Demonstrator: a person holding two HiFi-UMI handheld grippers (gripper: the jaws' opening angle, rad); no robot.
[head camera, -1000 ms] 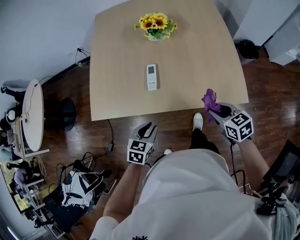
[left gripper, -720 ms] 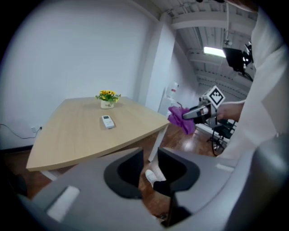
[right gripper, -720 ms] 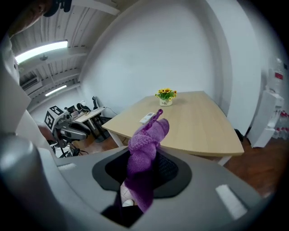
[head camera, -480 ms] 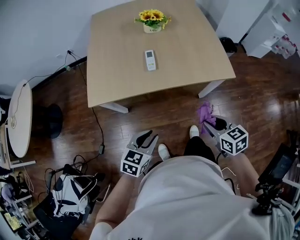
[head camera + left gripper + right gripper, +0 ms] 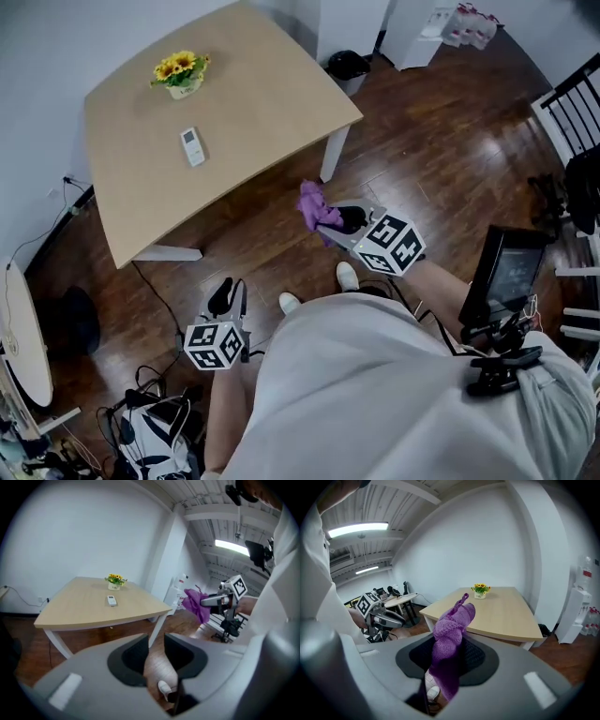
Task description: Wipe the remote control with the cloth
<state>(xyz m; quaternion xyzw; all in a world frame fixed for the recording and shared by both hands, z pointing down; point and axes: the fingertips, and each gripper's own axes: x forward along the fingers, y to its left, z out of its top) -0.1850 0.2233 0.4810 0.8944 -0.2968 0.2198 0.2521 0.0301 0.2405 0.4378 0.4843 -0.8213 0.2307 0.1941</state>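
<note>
Far off at the upper left of the head view, the wooden table (image 5: 272,103) now sits at an angle, where a second ago it filled the middle of the view straight ahead. On it the white remote control (image 5: 191,146) lies flat near the pot of yellow flowers (image 5: 181,73). It is in the same spot on the tabletop as before, and nothing touches it.

Nearer than the table, over the dark wooden floor (image 5: 441,141), the left gripper (image 5: 226,289) has its jaws pressed almost together on nothing. Its own view shows only floor and a shoe through the thin gap.

To the right, the right gripper (image 5: 330,222) pinches the purple cloth (image 5: 314,203), which sticks up and hangs down between its pads. Earlier that cloth hung at the table's near edge. Now it is well apart from the table, as the person has backed off and turned to the right.

I judge that no wiping is under way, and the cloth would have to be carried back to the remote control.
</note>
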